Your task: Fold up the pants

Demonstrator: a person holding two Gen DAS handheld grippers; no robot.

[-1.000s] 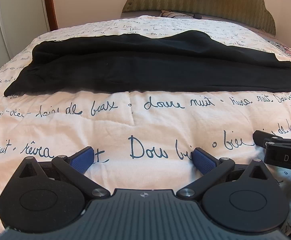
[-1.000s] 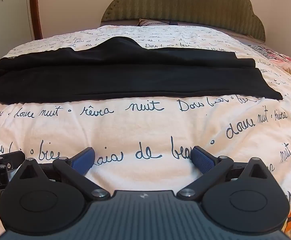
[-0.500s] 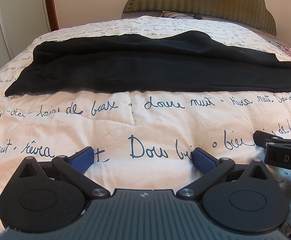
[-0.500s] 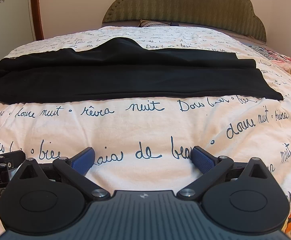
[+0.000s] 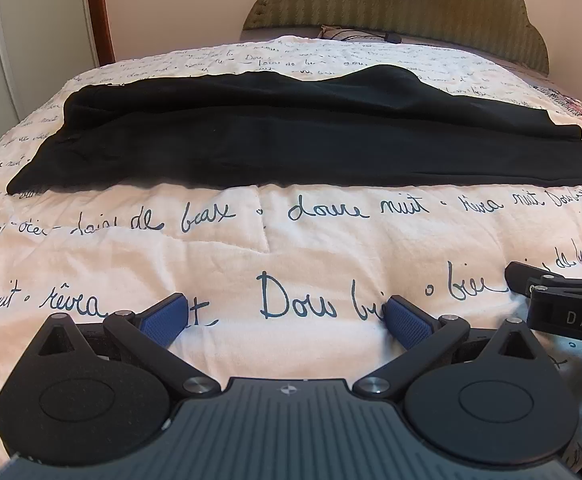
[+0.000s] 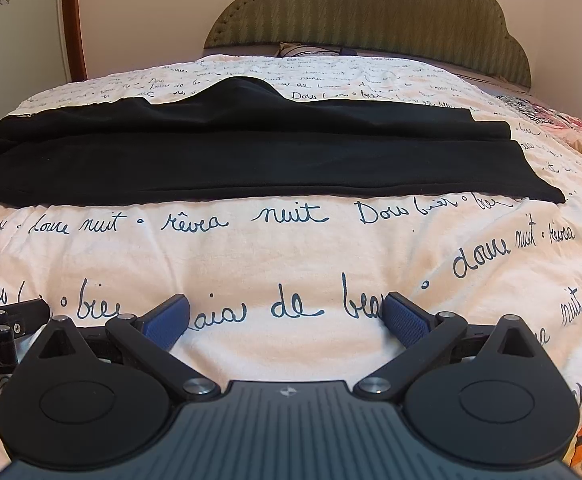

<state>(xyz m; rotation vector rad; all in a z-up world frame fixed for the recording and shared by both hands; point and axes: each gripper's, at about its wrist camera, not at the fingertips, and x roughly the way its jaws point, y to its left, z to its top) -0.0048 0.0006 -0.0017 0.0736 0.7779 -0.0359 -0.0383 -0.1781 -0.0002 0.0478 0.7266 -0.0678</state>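
Pants lay mid-frame, apparently halved lengthwise; cross-folds remained. Left gripper and right gripper stood wide, empty.

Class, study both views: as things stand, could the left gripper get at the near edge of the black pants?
Probably yes. The left gripper is open and empty, and only bare quilt lies between it and the black pants. The right gripper sits off to the side.

Black left claw, blue ribbed pads, silver screws, possibly "DAS" lettering
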